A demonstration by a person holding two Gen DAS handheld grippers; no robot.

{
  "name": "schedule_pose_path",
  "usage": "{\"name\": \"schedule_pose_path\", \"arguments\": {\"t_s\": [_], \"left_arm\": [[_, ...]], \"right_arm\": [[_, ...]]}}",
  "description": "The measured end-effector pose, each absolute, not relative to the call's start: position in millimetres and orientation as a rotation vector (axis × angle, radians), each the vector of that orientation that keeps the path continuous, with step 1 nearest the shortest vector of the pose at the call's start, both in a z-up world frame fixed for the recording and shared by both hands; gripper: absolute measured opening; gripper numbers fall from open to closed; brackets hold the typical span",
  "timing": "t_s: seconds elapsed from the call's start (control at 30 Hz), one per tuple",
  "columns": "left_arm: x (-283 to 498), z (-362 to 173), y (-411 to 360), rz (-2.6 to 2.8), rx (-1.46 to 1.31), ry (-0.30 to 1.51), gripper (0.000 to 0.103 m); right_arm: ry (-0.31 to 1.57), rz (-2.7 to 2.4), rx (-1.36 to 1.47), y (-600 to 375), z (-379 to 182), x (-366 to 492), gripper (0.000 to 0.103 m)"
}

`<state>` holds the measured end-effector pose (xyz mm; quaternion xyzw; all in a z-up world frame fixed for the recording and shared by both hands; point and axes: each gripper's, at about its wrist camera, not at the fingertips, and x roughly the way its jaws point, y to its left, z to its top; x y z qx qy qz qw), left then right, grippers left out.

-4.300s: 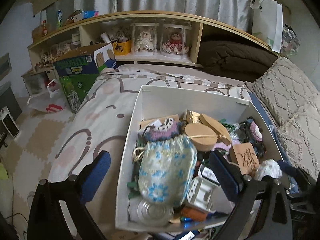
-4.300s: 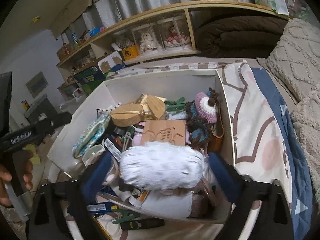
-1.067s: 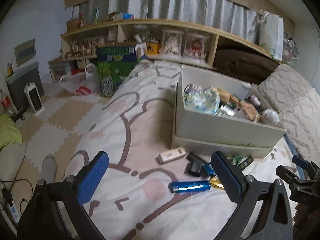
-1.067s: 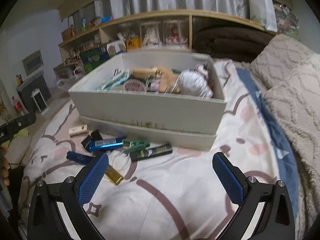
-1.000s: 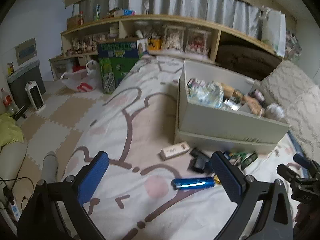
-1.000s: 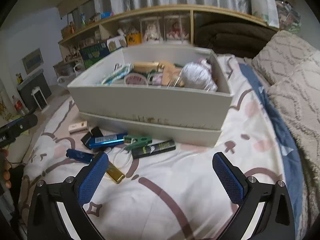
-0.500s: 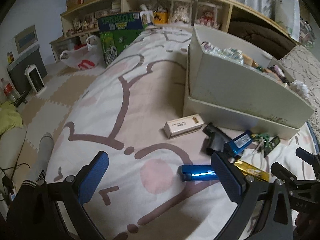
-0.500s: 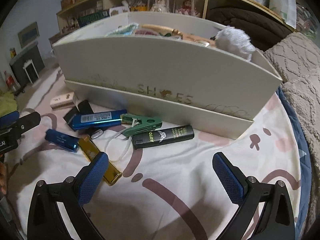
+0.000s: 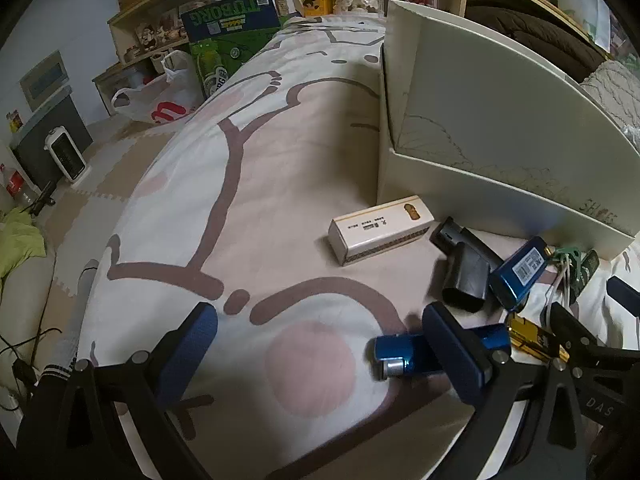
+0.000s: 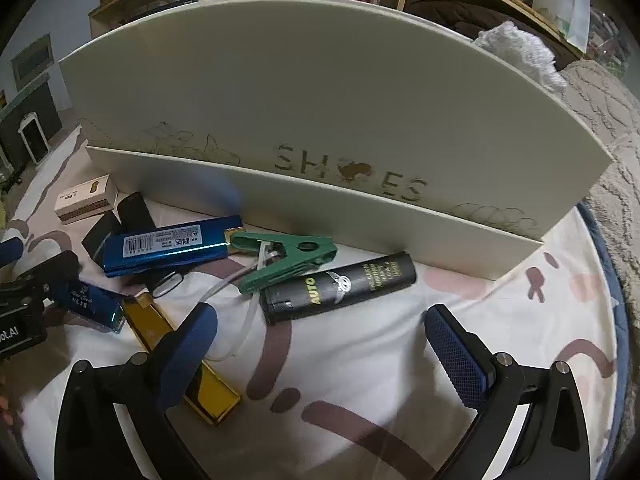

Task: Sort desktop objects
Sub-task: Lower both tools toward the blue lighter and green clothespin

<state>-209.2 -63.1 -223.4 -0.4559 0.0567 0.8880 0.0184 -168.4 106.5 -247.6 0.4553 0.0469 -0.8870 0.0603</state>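
Your right gripper [image 10: 318,344], jaws spread and empty, hovers just short of the black lighter [image 10: 340,282], which lies crosswise before it, beside the shoe box [image 10: 320,120].

Patterned bedspread [image 9: 256,184], white shoe box [image 10: 320,120], green clip [image 10: 288,256], black lighter [image 10: 340,286]

The big cream box [image 10: 320,92] has "SHOES" on its front in gold letters, with a little bird shape in place of the O. The black lighter [image 10: 340,286] says "AUTO" in yellow. The small blue lighter [image 10: 90,304] has tiny silver letters, too small to read. The long blue case [image 10: 172,246] has a white label with a barcode. The green box [image 9: 230,20] by the shelf says "TUBORG". The left gripper [image 10: 18,320] body shows "ot.AI".
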Motion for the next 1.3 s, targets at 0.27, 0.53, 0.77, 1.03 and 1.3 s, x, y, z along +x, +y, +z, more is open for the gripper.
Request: {"name": "schedule_pose_path", "arguments": {"t_s": [0.27,0.53,0.77,1.03,1.3], "left_arm": [[-209.1,-227.8,-55.0,2.73,-1.403,0.304,0.103],[-197.4,-229.2,-56.2,2.705,-1.389,0.322,0.103],[-187.4,-230.1,-59.5,2.697,-1.378,0.32,0.103],[-171.7,-230.7,-61.4,2.674,-1.376,0.353,0.103],[-151.4,-231.1,-58.1,2.615,-1.388,0.418,0.103]], "right_arm": [[0.149,-2.593,1.341,105.7,-250.6,-162.2,0.103],[0.25,-2.559,1.276,97.0,-249.4,-141.4,0.103],[0.256,-2.541,1.263,102.8,-249.4,-122.6,0.103],[0.311,-2.483,1.287,116.2,-248.1,-110.8,0.103],[0.407,-2.37,1.323,116.9,-241.9,-95.8,0.103]]}}
